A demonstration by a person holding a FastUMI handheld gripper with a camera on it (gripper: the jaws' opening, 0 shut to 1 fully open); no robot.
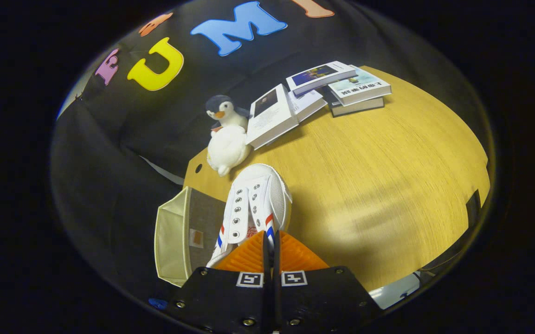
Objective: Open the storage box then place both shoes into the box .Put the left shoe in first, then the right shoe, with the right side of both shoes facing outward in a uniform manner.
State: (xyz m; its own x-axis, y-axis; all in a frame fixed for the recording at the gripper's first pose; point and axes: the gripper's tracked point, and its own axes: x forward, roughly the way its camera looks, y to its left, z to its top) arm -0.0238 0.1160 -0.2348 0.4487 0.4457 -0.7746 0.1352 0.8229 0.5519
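Beside the box (174, 234), jaws pinch the shoe (255, 204).

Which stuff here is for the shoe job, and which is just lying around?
For the job:
- white shoe, pinched in the tongs
- storage box, open, beside the shoe

Just lying around:
- toy penguin on the table
- books past the penguin

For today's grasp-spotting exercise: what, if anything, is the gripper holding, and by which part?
The gripper is shut on the white shoe, pinching it at the heel-end edge of its collar.
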